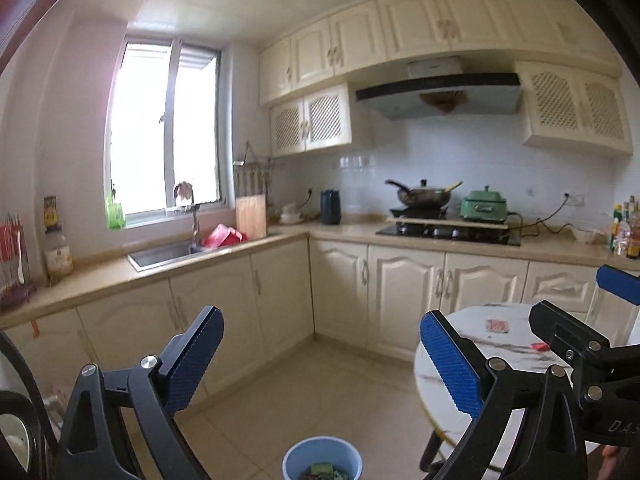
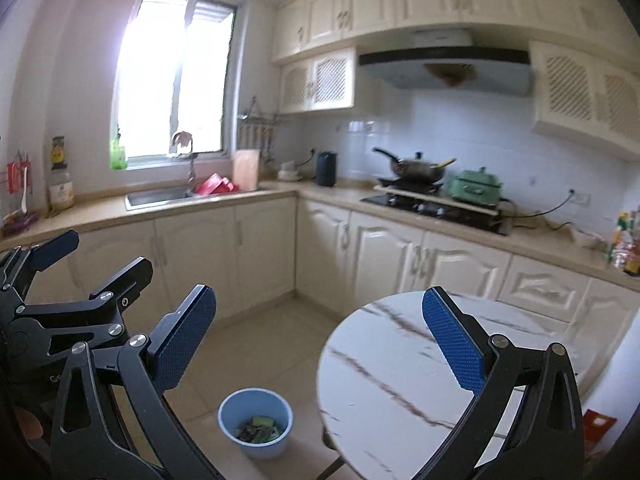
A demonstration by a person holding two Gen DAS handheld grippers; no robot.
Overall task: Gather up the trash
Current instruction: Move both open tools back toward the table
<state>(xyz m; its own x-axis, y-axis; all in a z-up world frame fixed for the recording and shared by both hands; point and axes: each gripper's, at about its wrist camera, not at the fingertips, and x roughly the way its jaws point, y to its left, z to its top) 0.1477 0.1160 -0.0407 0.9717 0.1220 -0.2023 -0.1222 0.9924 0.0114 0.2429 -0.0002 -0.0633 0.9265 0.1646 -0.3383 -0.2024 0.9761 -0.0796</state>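
A round white marble table [image 1: 470, 320] carries a red-and-white wrapper [image 1: 497, 325] and a small red scrap [image 1: 540, 346]. On the floor stands a light blue bin [image 1: 298, 454] with green and dark wrappers inside; the right wrist view shows the bin [image 2: 240, 442] left of the table [image 2: 384, 364]. My left gripper [image 1: 322, 344] is open and empty, up in the air above the bin. My right gripper [image 2: 320, 320] is open and empty too, beside the table's near edge. Each gripper shows in the other's view: right gripper [image 1: 568, 292], left gripper [image 2: 110, 250].
Cream cabinets and a beige counter [image 1: 340, 232] run along two walls, with a sink [image 1: 160, 254], a hob with a wok [image 1: 424, 196] and a green pot [image 1: 484, 206]. Tiled floor lies between bin and cabinets. Something flat and red [image 2: 598, 424] lies low at the right.
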